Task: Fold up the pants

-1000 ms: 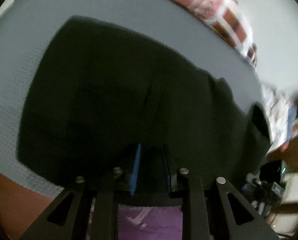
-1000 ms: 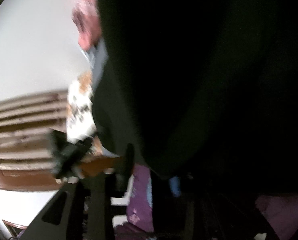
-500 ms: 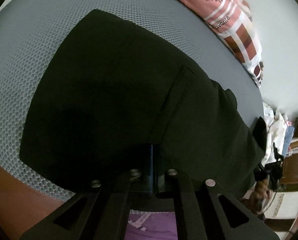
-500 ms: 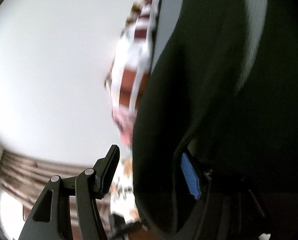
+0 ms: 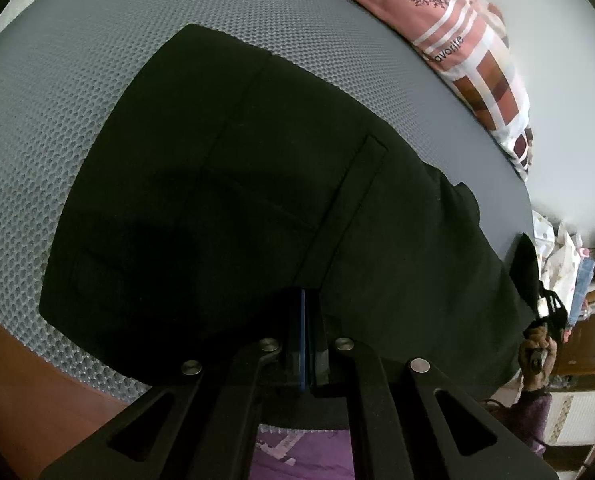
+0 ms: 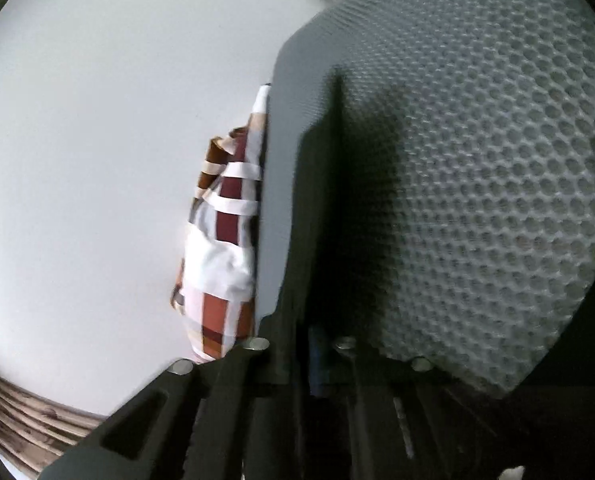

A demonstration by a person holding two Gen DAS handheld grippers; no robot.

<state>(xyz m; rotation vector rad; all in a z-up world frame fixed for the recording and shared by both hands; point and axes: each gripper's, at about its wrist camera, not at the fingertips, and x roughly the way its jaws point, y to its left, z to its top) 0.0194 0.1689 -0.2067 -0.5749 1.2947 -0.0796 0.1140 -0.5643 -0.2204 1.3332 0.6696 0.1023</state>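
Left wrist view: near edge of the black pants (image 5: 257,208) hidden behind the left gripper (image 5: 303,332); jaws look pressed together, but whether fabric is pinched between the pads can't be told. Pants' right end is cut off behind a far-off black gripper (image 5: 545,312), too small to read. Hand (image 5: 535,354) on it is tiny and dim. Right wrist view: right gripper (image 6: 311,356) is in shadow and blurred, fingers dark. Patterned cloth (image 6: 225,248) is smeared, partly hidden by the grey mat (image 6: 477,160).

Black pants (image 5: 257,200) flat on grey honeycomb mat (image 5: 77,60); left gripper (image 5: 303,320) fingers together at hem
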